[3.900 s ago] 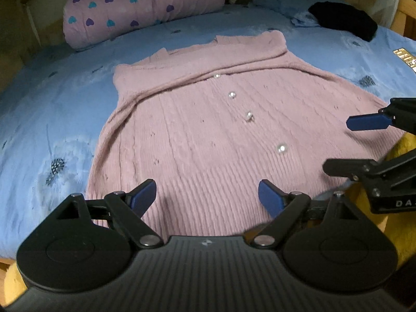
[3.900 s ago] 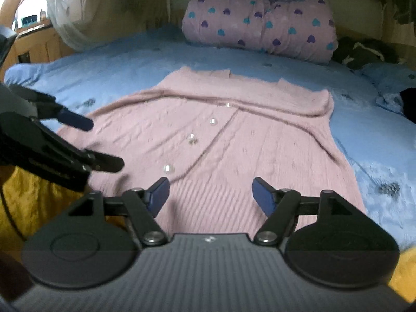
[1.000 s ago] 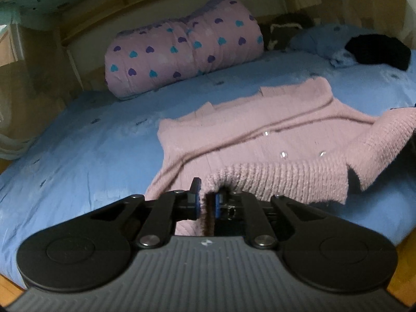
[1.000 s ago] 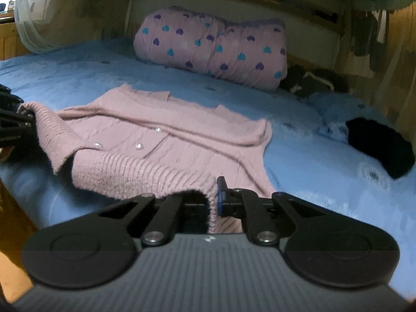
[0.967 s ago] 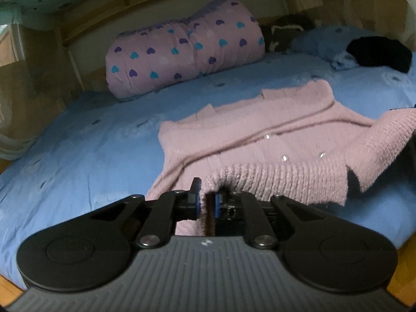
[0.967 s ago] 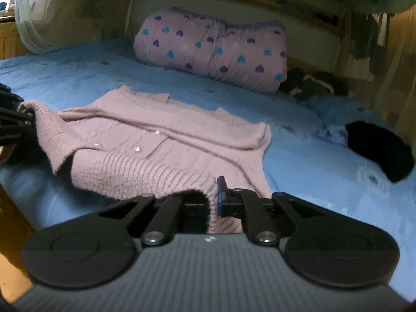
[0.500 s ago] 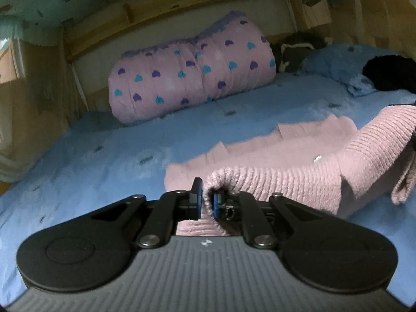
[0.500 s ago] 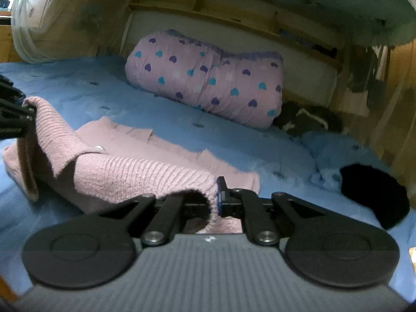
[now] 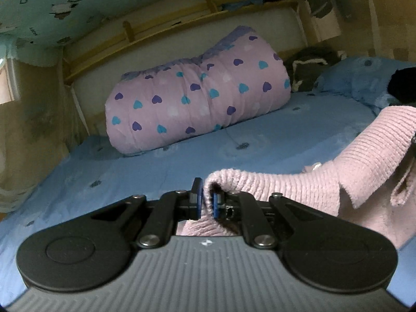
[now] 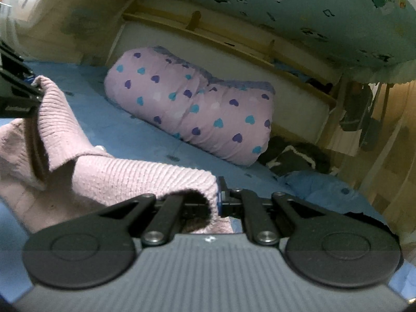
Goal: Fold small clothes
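A pink knit cardigan is held up by its ribbed hem over the blue bed. My left gripper is shut on one hem corner. My right gripper is shut on the other hem corner of the cardigan. The hem hangs stretched between the two grippers, with the rest of the garment draped below and mostly hidden. The left gripper's body shows at the left edge of the right wrist view, with the hem rising to it.
A rolled pink quilt with hearts lies at the head of the blue bed sheet. A blue pillow with a black garment lies at the right. A dark garment lies by the wooden headboard.
Both grippers, shut on the hem, have lifted it higher and moved it toward the head of the bed. The cardigan's collar and buttons have dropped out of sight.
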Demonstrator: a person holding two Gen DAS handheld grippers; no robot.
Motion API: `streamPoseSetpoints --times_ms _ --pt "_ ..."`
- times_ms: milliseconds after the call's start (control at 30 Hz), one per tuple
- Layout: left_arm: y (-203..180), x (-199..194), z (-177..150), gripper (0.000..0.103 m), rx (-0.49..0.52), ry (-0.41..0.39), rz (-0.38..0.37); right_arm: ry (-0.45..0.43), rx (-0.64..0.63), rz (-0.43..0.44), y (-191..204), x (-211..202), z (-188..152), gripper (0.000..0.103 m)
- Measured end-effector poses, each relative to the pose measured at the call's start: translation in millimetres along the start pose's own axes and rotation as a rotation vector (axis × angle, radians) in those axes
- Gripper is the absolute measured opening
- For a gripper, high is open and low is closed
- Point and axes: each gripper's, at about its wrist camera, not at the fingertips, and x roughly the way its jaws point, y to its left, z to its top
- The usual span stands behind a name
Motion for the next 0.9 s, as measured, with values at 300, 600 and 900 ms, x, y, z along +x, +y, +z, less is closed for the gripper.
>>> streamPoseSetpoints --times_ms 300,600,900 --pt "-13 95 -16 0.01 0.028 0.102 0.012 0.046 0.01 -0.031 9 75 -7 0.008" --pt "-21 133 -59 0.013 0.095 0.192 -0.021 0.262 0.023 0.033 22 127 -54 0.01" --pt "4 98 -42 0.068 0.007 0.171 -0.05 0.312 0.1 0.108 9 126 -50 0.019"
